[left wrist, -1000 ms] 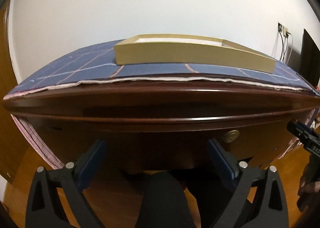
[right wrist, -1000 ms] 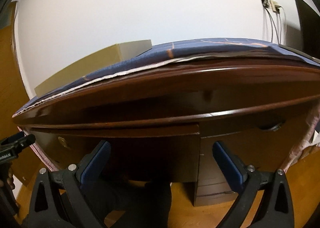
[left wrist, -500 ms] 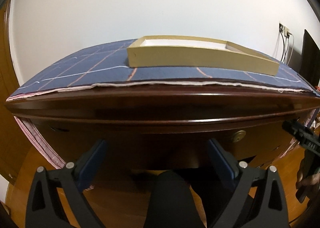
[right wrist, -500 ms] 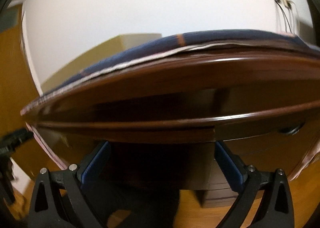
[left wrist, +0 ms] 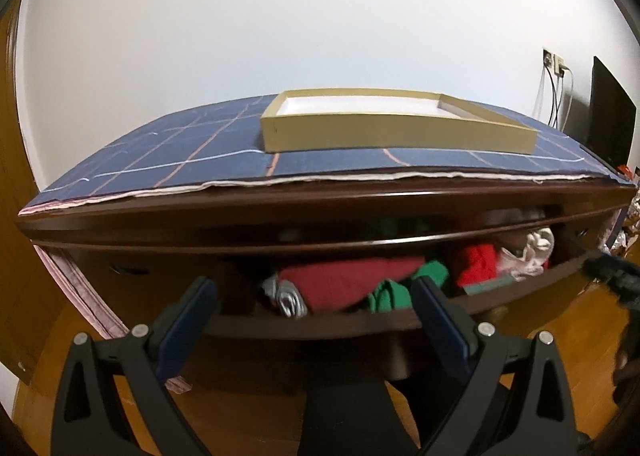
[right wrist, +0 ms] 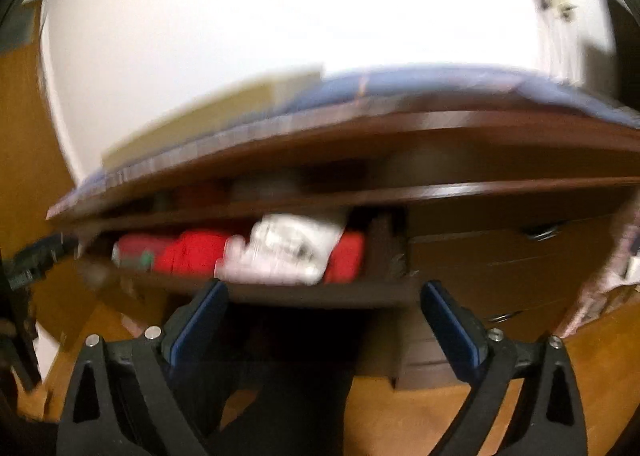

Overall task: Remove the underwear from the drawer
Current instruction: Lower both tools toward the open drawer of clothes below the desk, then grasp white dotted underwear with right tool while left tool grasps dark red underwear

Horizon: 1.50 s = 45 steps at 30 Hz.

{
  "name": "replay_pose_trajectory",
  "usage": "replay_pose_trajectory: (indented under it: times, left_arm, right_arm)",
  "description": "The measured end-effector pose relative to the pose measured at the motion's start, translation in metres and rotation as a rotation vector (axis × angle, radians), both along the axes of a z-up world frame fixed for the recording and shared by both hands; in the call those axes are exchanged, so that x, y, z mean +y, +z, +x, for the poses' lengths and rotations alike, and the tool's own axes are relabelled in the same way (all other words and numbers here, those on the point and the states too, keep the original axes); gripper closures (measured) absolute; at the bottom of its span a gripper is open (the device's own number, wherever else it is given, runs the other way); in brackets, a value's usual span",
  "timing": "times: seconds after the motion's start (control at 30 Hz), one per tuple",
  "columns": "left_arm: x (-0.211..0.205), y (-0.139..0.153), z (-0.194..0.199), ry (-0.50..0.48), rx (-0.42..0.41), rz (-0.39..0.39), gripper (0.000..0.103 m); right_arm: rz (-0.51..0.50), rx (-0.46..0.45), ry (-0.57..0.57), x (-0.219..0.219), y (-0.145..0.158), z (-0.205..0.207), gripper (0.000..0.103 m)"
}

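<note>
White wall behind cloth-covered worktop [left wrist: 168, 160] bearing shallow tray [left wrist: 384, 132]; drawer [left wrist: 344, 322] part-open for access, folded underwear [left wrist: 340, 280] inside; left tool [left wrist: 314, 320] and right tool [right wrist: 324, 320] spread apart, empty, ready.

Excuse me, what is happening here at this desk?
A person holds two grippers in front of a dark wooden desk. Its drawer is pulled open and shows a pile of red, green and white clothes. The left gripper and the right gripper are both open and empty. Nothing has been taken out yet. A shallow box sits on the blue cloth on top.
</note>
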<state>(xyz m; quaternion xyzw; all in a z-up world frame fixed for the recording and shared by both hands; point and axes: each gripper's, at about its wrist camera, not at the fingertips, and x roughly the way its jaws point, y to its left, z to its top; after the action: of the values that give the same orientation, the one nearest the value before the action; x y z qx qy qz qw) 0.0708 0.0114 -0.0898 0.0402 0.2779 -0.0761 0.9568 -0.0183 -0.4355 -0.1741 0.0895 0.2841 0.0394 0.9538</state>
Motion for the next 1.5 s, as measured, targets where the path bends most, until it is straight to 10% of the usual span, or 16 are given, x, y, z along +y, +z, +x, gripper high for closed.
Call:
replay_pose_trajectory:
  times: [0.17,0.37,1.13,1.5]
  left_arm:
    - [0.006,0.003,0.004,-0.018,0.023,-0.044,0.003]
    - [0.007,-0.005,0.019,0.001,0.086,-0.048,0.003]
    - [0.0,-0.038,0.024,0.019,0.252,0.043,0.003]
    - [0.005,-0.037,-0.009,-0.014,0.263,0.052,0.001]
  right_arm:
    - [-0.062,-0.012,0.019,0.021,0.028,0.01,0.006]
    - [-0.136,0.164,0.067,0.049,0.008,0.033,0.06]
    - [-0.122,0.315,0.033,0.055,-0.004,0.022,0.06]
    - [-0.105,0.373,0.059,0.057,-0.015,-0.003,0.042]
